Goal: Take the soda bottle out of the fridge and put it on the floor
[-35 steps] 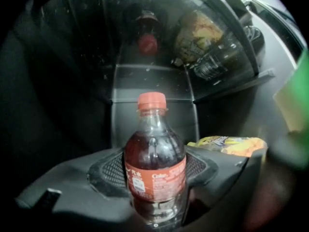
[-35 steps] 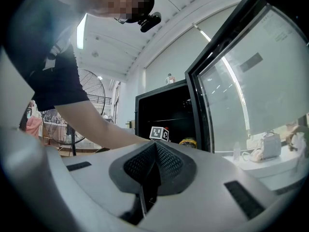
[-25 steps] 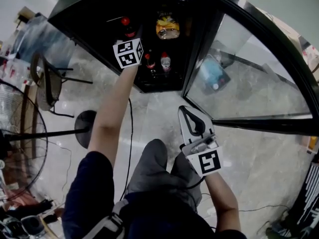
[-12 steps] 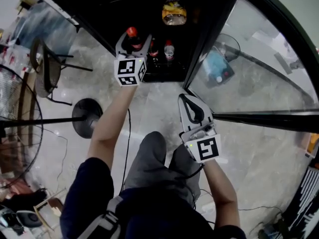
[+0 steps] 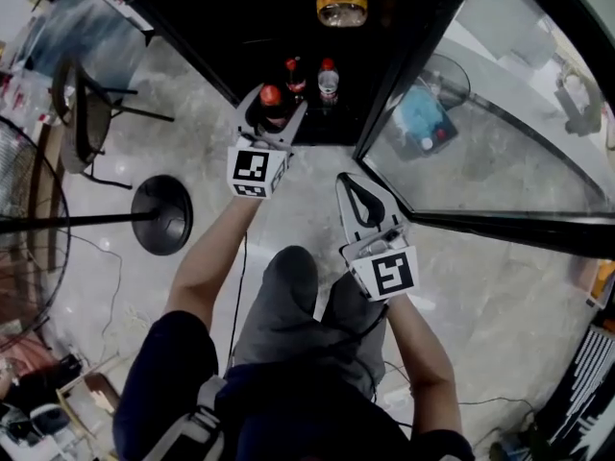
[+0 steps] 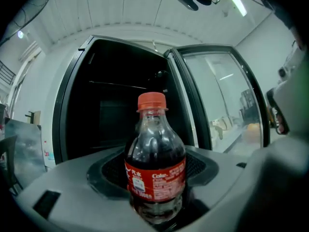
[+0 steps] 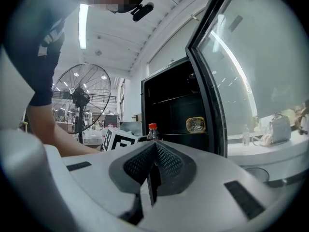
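An open fridge (image 6: 116, 110) is standing ahead of the left claw (image 5: 274, 109), which is clamping the upright soda bottle (image 6: 155, 163); the right claw (image 5: 346, 182) beside it is hanging closed, empty

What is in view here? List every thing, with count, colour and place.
soda bottle: one, dark cola, red cap and label, between the left gripper's jaws at the fridge's opening
fridge: one, black, open, top of the head view
fridge door: one, glass in a black frame, swung open at right
small bottles: two, red caps, standing low inside the fridge
yellow package: one, on a shelf above them
standing fan: one, black, on the floor at left
chair: one, dark frame, upper left
floor: grey stone
left gripper: light grey, shut on the soda bottle
right gripper: light grey, shut, empty
person's arms: two, one behind each gripper
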Demonstrator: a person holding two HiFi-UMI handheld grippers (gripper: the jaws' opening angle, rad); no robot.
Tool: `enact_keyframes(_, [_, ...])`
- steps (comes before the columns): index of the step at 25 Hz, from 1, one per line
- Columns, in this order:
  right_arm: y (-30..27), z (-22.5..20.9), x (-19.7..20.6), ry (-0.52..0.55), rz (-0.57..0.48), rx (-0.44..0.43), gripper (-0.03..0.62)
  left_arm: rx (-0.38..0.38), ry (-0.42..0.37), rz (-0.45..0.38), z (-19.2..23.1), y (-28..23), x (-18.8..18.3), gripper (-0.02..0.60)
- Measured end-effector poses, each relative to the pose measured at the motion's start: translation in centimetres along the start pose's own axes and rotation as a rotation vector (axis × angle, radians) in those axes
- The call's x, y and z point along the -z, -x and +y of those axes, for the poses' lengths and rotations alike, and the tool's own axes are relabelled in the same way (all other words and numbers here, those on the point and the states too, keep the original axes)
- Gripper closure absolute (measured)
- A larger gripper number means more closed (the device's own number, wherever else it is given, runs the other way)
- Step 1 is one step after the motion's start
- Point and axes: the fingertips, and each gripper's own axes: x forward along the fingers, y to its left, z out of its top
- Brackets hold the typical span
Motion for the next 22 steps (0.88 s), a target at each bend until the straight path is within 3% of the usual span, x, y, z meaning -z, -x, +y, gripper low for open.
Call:
enact_keyframes(10, [-1.3,-1.7,8.3,0.014,0.077,-0.064,0.574,0.048,0.063,0.058,-4.2,1.9,12.0,0.265])
enact_keyframes(16, [-2.4,-2.0,13.6,0.038,0.101,-0.108,0.574,0.038,0.091,0.118,-4.8,2.9,20.8,0.267])
enact_keyframes(22, [-4.1,-2.4,18.3,0.070,0.116,-0.142,0.574,0.046,0.123,0.129,-5.2,2.6,26.9,0.267])
